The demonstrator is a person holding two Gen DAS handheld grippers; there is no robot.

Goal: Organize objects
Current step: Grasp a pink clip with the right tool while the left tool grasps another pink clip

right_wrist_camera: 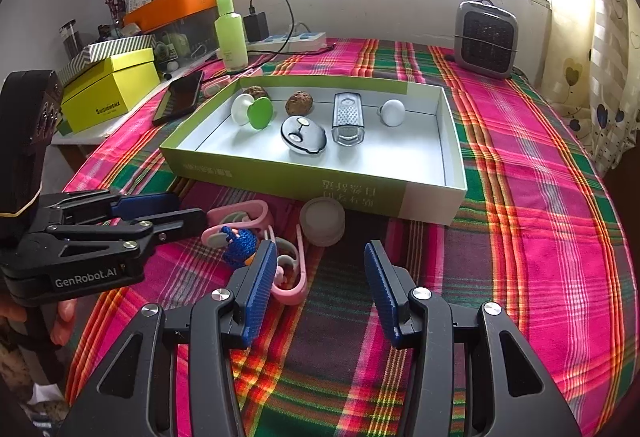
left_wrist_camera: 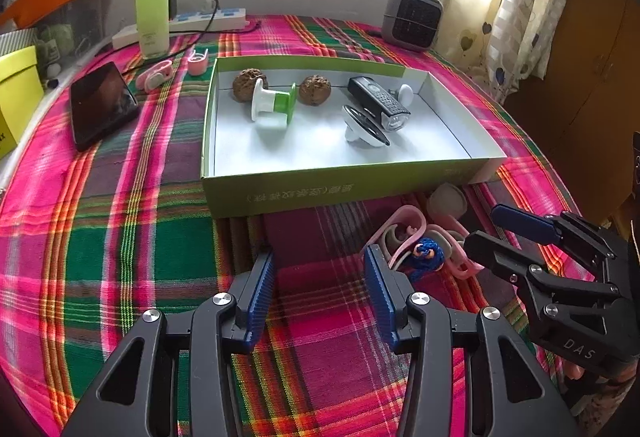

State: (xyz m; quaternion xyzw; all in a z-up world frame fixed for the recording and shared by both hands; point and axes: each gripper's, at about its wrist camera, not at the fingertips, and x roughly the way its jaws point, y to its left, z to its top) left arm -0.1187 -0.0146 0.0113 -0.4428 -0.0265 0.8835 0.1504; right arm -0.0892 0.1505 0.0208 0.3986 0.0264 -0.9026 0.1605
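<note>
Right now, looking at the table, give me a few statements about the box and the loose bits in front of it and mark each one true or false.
1. Two walnuts lie inside the green box. True.
2. The blue knitted toy is inside the box. False: it lies on the plaid cloth in front of the box, among pink clips.
3. The left hand-held gripper is empty, jaws apart. True.
4. The round white lid sits in the box. False: it rests on the cloth against the box's front wall.
5. The black phone lies outside the box. True.
</note>
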